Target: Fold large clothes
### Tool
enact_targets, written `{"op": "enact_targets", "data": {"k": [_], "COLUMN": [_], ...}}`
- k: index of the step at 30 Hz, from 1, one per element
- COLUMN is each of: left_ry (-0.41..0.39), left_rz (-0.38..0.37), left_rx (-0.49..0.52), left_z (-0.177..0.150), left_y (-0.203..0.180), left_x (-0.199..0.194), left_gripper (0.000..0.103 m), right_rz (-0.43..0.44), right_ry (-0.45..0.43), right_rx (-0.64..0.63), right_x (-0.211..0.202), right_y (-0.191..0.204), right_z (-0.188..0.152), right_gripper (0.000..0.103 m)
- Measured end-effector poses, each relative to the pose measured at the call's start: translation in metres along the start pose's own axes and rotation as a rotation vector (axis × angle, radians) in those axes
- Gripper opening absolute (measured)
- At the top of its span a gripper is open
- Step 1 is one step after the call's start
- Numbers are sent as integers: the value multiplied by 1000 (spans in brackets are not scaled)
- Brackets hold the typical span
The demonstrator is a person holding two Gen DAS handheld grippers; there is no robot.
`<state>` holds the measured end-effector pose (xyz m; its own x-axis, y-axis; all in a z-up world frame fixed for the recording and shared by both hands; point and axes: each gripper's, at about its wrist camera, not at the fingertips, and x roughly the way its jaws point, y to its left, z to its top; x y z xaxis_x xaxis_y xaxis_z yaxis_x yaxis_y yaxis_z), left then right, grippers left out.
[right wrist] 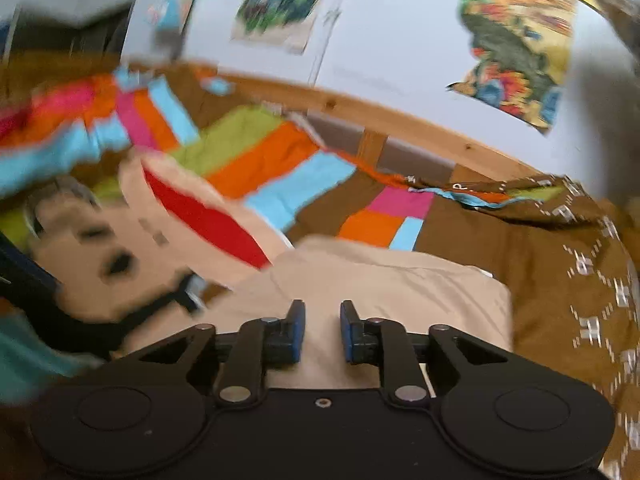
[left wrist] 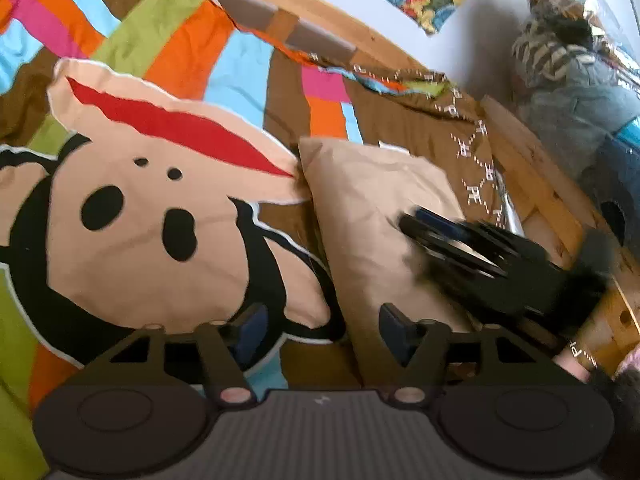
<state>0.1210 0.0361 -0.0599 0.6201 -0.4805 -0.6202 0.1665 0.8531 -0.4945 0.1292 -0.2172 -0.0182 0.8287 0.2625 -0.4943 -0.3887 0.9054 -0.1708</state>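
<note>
A folded beige garment [left wrist: 372, 204] lies on a colourful striped duvet [left wrist: 180, 52] that bears a big monkey face [left wrist: 132, 216]. My left gripper [left wrist: 322, 330] hovers open over the garment's near left edge, with nothing between its fingers. My right gripper [left wrist: 412, 220], blurred, reaches in from the right and sits over the garment's middle. In the right wrist view the garment [right wrist: 400, 280] fills the area just ahead of the right gripper [right wrist: 323, 332]. Its blue pads [right wrist: 297, 332] stand a narrow gap apart, and only cloth shows below them.
A wooden bed frame [left wrist: 532, 176] runs along the right and far sides by a white wall with posters [right wrist: 516, 44]. A heap of grey clothing and bags [left wrist: 572, 80] sits beyond the frame. A person's wrist [left wrist: 576, 356] shows at the right.
</note>
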Motion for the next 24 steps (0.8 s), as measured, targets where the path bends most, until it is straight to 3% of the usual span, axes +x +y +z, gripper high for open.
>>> {"op": "enact_targets", "data": {"k": [5,10,14,16,17,18,22,24], "left_ry": [5,32,44,33,28,25,40,53], "left_rz": [-13,-16,-10,-18,-27,-41,-78,-82], "left_rx": [-13,-8,6,16,19,22,40,50], "left_z": [2,-2,-6,-7,-7,-8,-11,-14], "left_y": [-1,-2,-5,-8,-9,-10,-16,-20], "left_x": [3,10,12,9,8,7,13,17], "left_gripper": [68,68,68,69,71,72,73,73], "right_rz": [13,-112,-102,-101,-125,-177,-369,-408], "right_ry": [28,45,45,21,15,16,50,109], "right_rx": [56,-17,24,95,125,163,353,435], "right_x": [-55,-48,-48,-61,-67,-74,-94,-92], "right_y": [19,28,21,7,-1,-12,-64,-88], "right_z": [-18,-55,-56,-50,-49,-48,-55,-61], "right_gripper": [26,26,27,41,59,70,63,45]}}
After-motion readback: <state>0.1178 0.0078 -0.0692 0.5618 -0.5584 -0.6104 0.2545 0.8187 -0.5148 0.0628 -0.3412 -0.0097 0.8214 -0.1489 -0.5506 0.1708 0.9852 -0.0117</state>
